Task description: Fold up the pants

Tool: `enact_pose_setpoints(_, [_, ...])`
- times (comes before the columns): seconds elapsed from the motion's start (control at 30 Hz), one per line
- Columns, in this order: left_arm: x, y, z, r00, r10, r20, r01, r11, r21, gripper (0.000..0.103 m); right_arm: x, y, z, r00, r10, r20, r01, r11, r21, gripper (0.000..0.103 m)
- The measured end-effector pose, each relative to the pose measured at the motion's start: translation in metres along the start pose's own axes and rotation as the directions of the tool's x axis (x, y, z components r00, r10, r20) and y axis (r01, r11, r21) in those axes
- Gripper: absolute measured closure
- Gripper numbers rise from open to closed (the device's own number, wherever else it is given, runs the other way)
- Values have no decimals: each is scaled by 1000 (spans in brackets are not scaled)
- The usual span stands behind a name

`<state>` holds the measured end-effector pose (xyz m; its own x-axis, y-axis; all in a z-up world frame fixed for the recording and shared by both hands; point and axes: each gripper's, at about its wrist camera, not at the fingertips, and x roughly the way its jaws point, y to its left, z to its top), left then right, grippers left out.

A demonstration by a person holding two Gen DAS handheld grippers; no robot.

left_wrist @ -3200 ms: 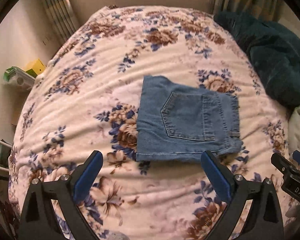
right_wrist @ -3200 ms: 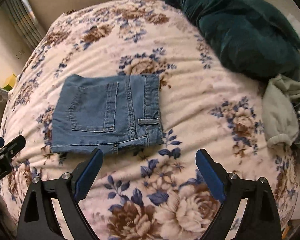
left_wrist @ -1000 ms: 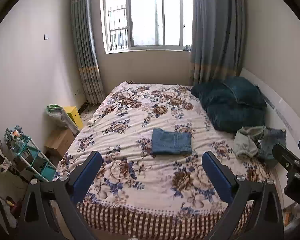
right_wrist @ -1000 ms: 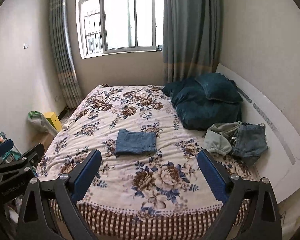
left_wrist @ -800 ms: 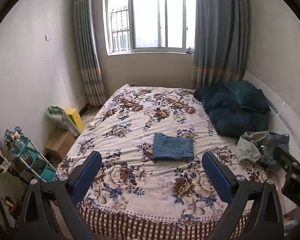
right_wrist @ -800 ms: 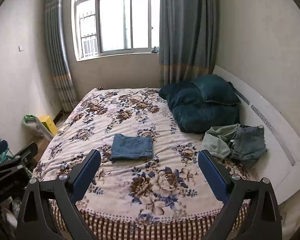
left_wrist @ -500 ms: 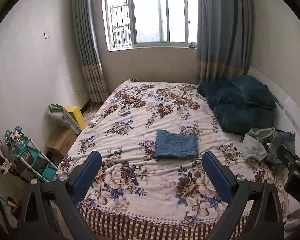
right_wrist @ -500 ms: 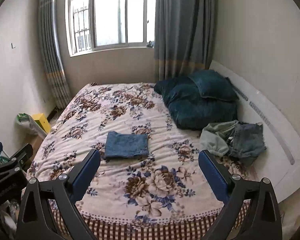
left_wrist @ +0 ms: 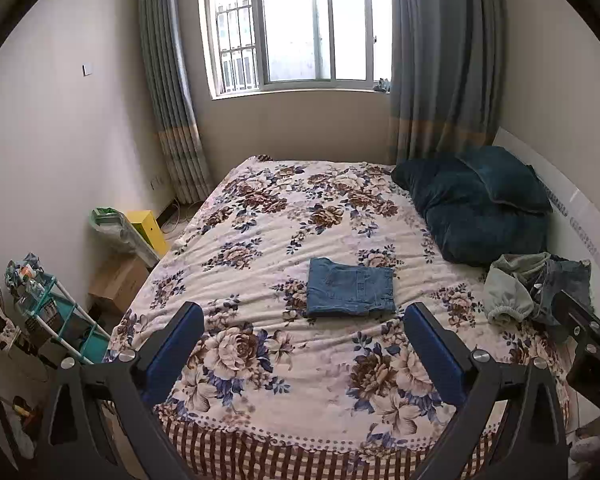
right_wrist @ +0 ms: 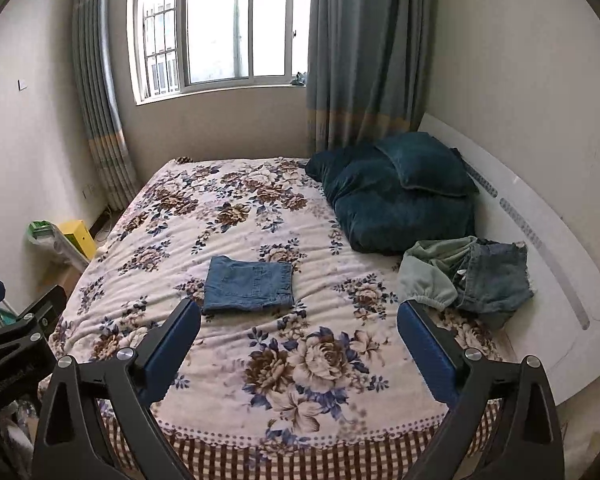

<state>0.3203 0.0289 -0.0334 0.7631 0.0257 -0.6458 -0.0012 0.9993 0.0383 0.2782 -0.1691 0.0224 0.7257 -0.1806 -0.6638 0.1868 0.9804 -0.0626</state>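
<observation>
The blue denim pants [left_wrist: 350, 293] lie folded into a flat rectangle in the middle of the floral bed [left_wrist: 260, 240]; they also show in the right wrist view [right_wrist: 249, 284]. My left gripper [left_wrist: 302, 332] is open and empty, held back from the foot of the bed. My right gripper [right_wrist: 298, 330] is open and empty too, also well away from the pants. The right gripper's body shows at the right edge of the left wrist view [left_wrist: 588, 344].
A heap of unfolded clothes [right_wrist: 468, 276] lies by the headboard on the right. Dark teal pillows [right_wrist: 400, 192] sit beyond it. A teal shelf rack [left_wrist: 48, 312], a cardboard box [left_wrist: 118, 280] and a yellow box [left_wrist: 146, 228] stand on the floor left of the bed.
Both grippers have pulled far back from the folded pants to the foot of the bed. Over the last second the view only drifts slightly. The pants have not moved.
</observation>
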Motion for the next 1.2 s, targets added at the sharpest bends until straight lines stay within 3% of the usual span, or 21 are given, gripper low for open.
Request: enact_pose_setpoints(1.2, [-15,-5,1,999,-7,43,7,1000,5,0,-13,1,-6,999,17,51,-17,1000,-9,2])
